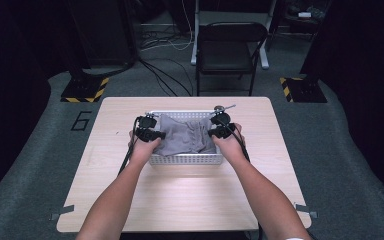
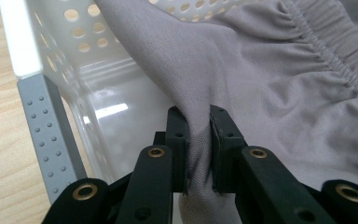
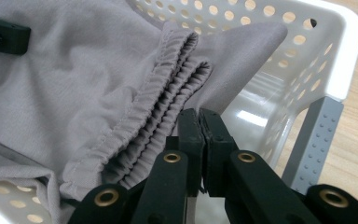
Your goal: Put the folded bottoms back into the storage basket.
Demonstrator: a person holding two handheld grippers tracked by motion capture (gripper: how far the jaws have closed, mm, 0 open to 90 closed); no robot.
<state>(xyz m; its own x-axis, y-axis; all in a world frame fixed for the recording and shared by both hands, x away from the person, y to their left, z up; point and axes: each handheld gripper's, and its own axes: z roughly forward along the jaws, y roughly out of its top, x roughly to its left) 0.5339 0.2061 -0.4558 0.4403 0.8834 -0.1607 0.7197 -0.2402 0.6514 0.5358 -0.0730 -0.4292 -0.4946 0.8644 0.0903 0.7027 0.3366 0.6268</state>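
Wooden table [image 1: 190,192] is carrying a white basket [image 1: 185,160] w/ grey shorts [image 1: 185,135] lying inside. Left gripper [image 2: 198,122] is pinching the cloth; right gripper [image 3: 199,122] is clamping tight at the elastic waistband [image 3: 168,84].

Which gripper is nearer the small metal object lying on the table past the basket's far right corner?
Right. The right gripper grips the grey garment at the basket's right end, just short of the metal object. The left gripper holds the garment at the opposite end.

Grey garment [image 2: 279,93] cut off by frame edges; covers most of basket [image 2: 23,42] floor.
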